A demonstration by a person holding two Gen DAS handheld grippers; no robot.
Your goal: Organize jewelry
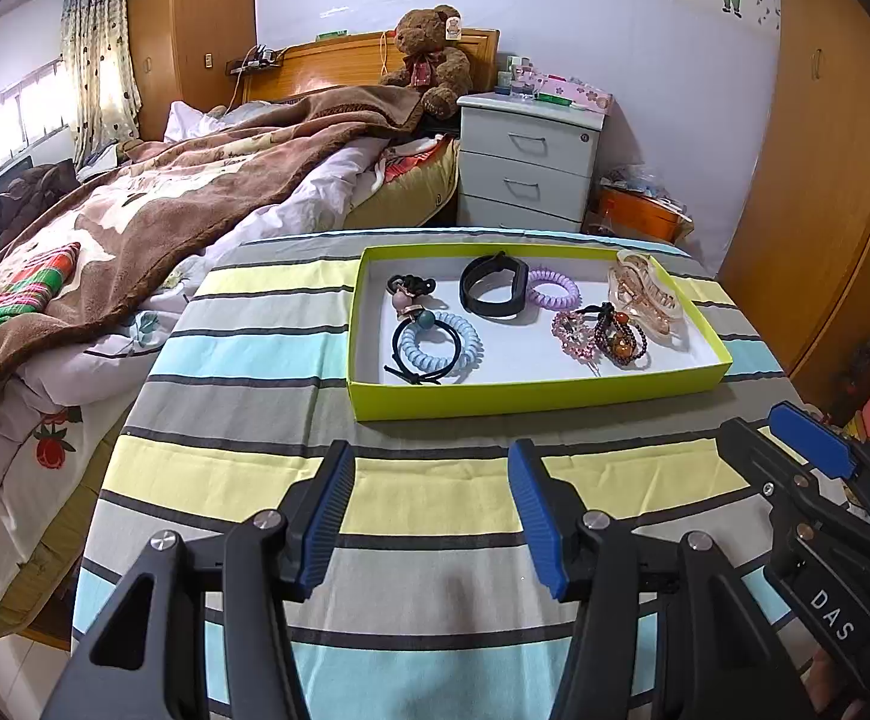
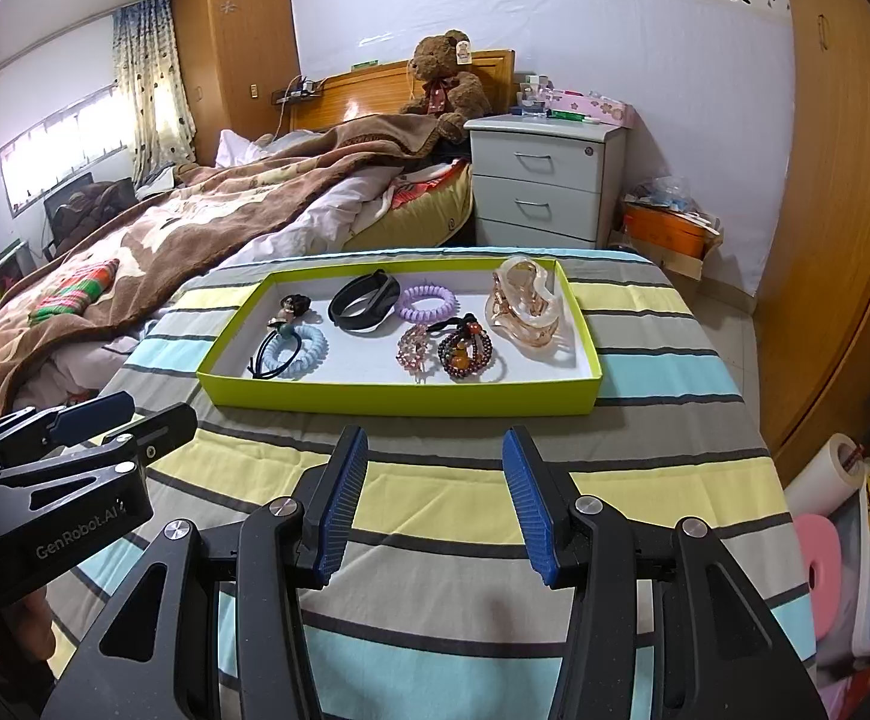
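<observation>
A lime-green shallow box (image 1: pixel 531 397) (image 2: pixel 399 401) sits on the striped tablecloth. Inside lie a black wristband (image 1: pixel 493 285) (image 2: pixel 365 301), a purple coil hair tie (image 1: pixel 552 289) (image 2: pixel 428 302), a light-blue coil tie (image 1: pixel 440 347) (image 2: pixel 297 351), a black bead tie (image 1: pixel 411 294) (image 2: pixel 292 307), pink and dark bead bracelets (image 1: pixel 600 333) (image 2: pixel 447 348) and a clear amber hair claw (image 1: pixel 645 294) (image 2: pixel 525 303). My left gripper (image 1: pixel 432 459) is open and empty, short of the box. My right gripper (image 2: pixel 435 444) is open and empty beside it.
The striped table (image 1: pixel 435 540) (image 2: pixel 435 588) stands by a bed with a brown blanket (image 1: pixel 135 228) on the left. A white drawer unit (image 1: pixel 528 162) stands behind. A wooden wardrobe (image 2: pixel 843 240) and stacked items (image 2: pixel 855 528) are on the right.
</observation>
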